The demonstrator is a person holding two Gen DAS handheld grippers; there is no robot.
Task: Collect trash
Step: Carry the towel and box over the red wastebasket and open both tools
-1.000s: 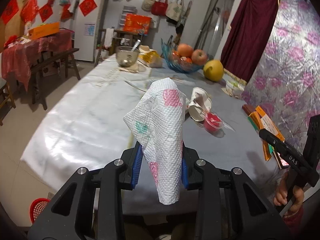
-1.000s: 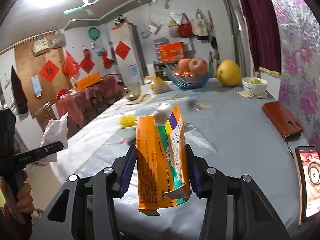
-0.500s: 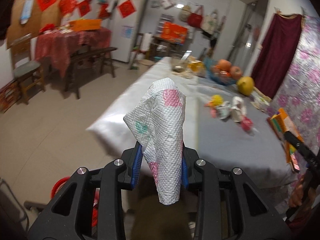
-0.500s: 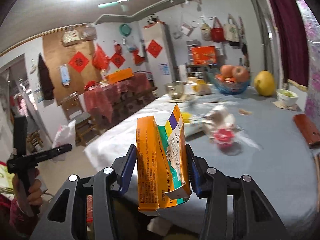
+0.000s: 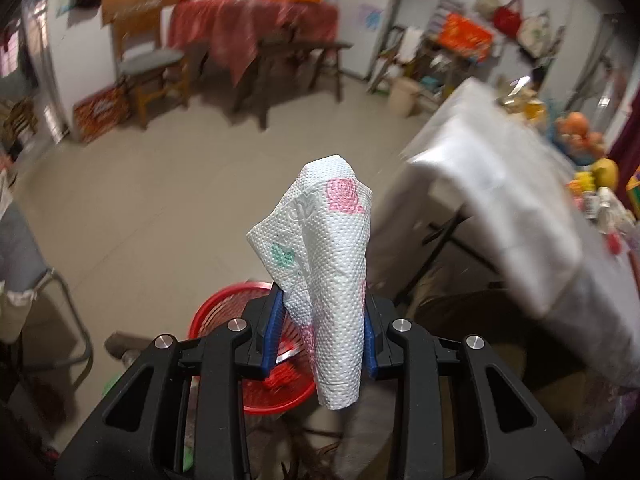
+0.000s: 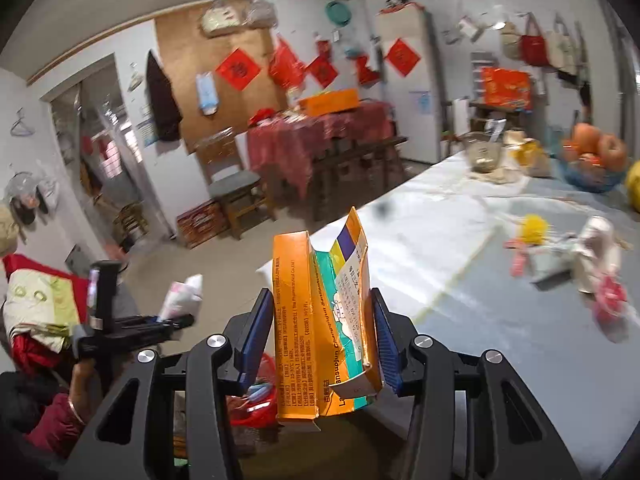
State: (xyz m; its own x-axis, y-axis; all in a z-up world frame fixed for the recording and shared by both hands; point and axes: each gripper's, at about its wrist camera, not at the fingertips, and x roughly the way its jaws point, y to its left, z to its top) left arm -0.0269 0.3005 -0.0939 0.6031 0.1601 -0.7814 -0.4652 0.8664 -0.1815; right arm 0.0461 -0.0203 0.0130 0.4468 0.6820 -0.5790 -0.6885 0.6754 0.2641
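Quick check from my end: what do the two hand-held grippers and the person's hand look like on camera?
Both are matte black plastic frames with triangular cut-outs and silver bolt heads. The left hand-held gripper and right hand-held gripper each carry ribbed blue finger pads. No cables show. In the right wrist view, the person's left hand wears a thin bangle and a dark red sleeve.

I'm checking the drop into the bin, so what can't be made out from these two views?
- Red basket, left wrist view: its middle hidden behind the left gripper and paper towel.
- Basket contents: blurred.
- Table trash, right wrist view: motion-blurred.
- Orange carton, held in the right gripper: print too small.
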